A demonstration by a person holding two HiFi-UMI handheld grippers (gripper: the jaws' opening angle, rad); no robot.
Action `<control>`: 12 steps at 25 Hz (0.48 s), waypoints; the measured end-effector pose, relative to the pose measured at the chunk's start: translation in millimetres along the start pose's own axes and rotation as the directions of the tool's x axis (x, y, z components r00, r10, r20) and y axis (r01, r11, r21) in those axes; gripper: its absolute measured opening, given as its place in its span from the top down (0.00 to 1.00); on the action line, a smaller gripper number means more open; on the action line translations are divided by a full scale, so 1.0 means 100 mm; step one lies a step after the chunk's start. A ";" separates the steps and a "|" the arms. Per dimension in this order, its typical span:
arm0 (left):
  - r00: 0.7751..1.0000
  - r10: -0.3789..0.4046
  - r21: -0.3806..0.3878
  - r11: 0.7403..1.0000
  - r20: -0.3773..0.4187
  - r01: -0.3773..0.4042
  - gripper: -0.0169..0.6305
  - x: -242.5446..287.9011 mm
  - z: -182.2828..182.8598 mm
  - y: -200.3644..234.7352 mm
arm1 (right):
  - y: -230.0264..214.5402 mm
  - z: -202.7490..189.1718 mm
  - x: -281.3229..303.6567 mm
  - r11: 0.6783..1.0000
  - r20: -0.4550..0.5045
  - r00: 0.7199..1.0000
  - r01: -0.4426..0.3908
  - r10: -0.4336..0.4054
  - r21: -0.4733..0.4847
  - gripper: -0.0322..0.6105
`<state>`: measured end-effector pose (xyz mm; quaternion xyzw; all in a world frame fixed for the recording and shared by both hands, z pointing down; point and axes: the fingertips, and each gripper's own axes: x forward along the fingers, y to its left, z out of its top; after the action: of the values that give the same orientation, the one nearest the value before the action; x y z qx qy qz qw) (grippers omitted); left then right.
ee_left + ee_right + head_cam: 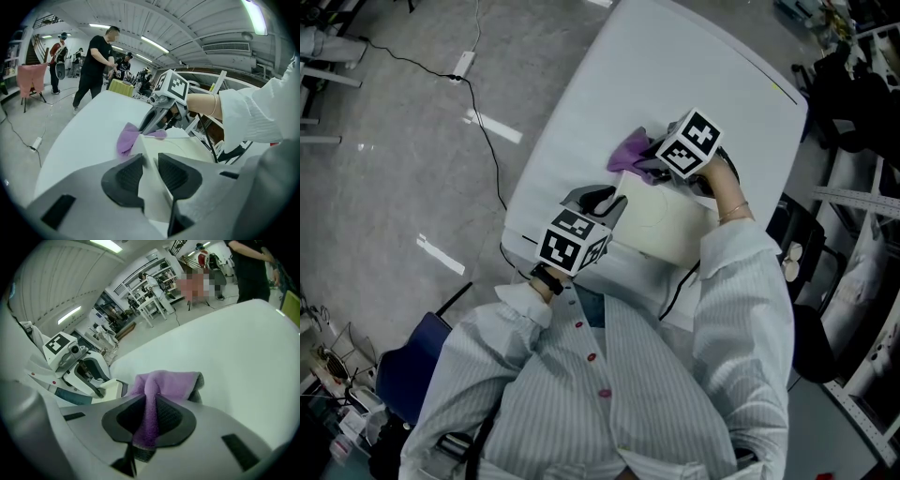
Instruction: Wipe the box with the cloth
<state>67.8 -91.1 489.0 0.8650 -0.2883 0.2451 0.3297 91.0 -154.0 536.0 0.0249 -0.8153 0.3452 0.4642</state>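
Left gripper [150, 163]: jaws part-way apart, clamped on the near corner of the box [661, 225] (its wall fills the gap); angled down, steadying.
Right gripper [151, 399]: jaws pinched tight on a fold of the cloth [166, 380]; tipped steeply down, wrist bent over the far side.
Box: on the table [675, 56], between both grippers.
Cloth: purple, bunched against the box's far corner.
Progress: wiping looks barely begun; top and sides likely remain.

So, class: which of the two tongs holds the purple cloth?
The right tongs, pinching the cloth; the left tongs instead clamp the edge of the white box.
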 end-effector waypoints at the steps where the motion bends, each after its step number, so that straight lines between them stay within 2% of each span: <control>1: 1.000 0.000 -0.002 1.000 0.001 0.000 0.84 0.00 0.00 0.00 | 0.00 -0.04 -0.02 1.000 -0.001 1.000 -0.009 0.009 0.010 0.85; 5: 1.000 0.006 -0.001 1.000 0.002 -0.006 0.84 -0.01 0.01 0.00 | -0.02 -0.23 -0.11 0.998 -0.003 1.000 -0.029 0.030 0.056 0.85; 12: 1.000 0.016 0.010 1.000 0.000 -0.016 0.84 -0.01 0.01 0.01 | -0.07 -0.68 -0.32 0.992 -0.010 1.000 -0.014 0.015 0.122 0.85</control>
<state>66.1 -91.7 488.3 0.8642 -0.2942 0.2490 0.3234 161.8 -128.5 538.0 0.0453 -0.7901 0.3981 0.4639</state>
